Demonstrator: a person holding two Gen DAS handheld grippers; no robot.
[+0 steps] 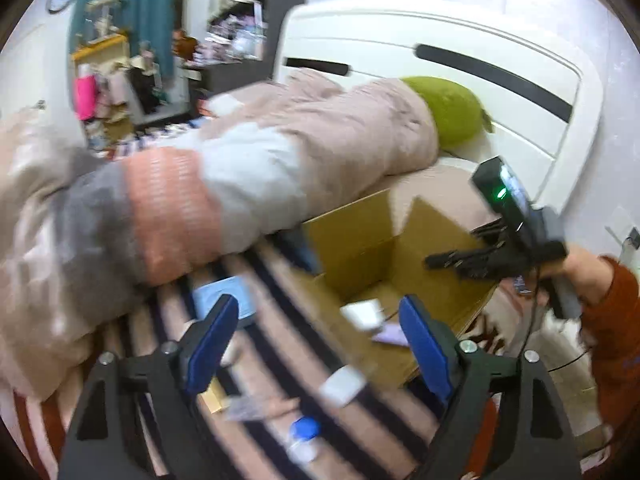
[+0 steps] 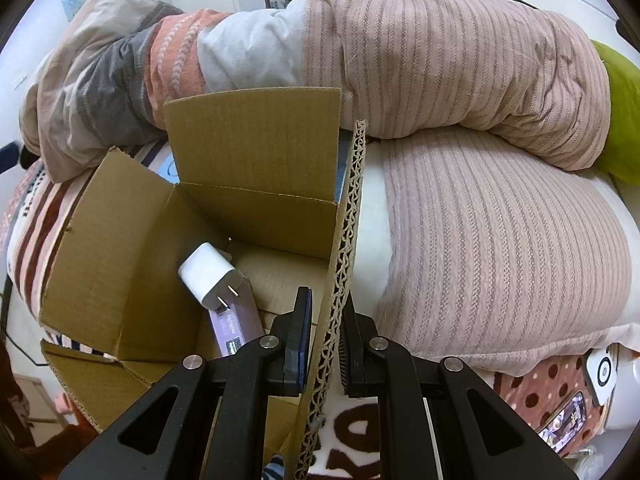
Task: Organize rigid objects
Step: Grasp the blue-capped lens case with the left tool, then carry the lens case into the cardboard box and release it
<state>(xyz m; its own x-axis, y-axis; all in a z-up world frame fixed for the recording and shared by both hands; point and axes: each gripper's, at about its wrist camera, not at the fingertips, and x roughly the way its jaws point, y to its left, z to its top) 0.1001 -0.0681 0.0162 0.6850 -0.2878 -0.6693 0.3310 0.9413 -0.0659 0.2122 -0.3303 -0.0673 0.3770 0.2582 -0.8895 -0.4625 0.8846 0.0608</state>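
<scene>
Nearest my left lens, the left gripper (image 1: 320,344) has its blue pads (image 1: 212,344) spread wide with nothing between them; they press on nothing, so I call these tongs released. That whole view is smeared, so small things read poorly. I take the cardboard box (image 2: 120,264) as my landmark. Left of the box, on the striped blanket (image 1: 256,360), I make out a pale blue flat item (image 1: 224,296), too blurred to name. Nearer me than the box lie a white block (image 1: 343,388) and a blue-capped object (image 1: 306,430), also indistinct. Behind the box a bunched duvet (image 2: 440,60) in pink, grey and orange bands stretches across the bed, with a green cushion (image 1: 452,112) at its far end by the white headboard (image 1: 480,60).

Inside the box, on its floor, a white plug adapter (image 2: 210,276) rests on a lilac carton (image 2: 236,324), prongs pointing toward me. In my left view both show only as pale shapes.

At the box's right side, the right gripper (image 2: 324,344) is clenched on the upright flap (image 2: 344,240), one pad inside it and one outside, the corrugated edge running up between them. A hand (image 1: 580,276) in a rust sleeve holds that gripper. Right of the box lies a pink knitted pillow (image 2: 500,240).
</scene>
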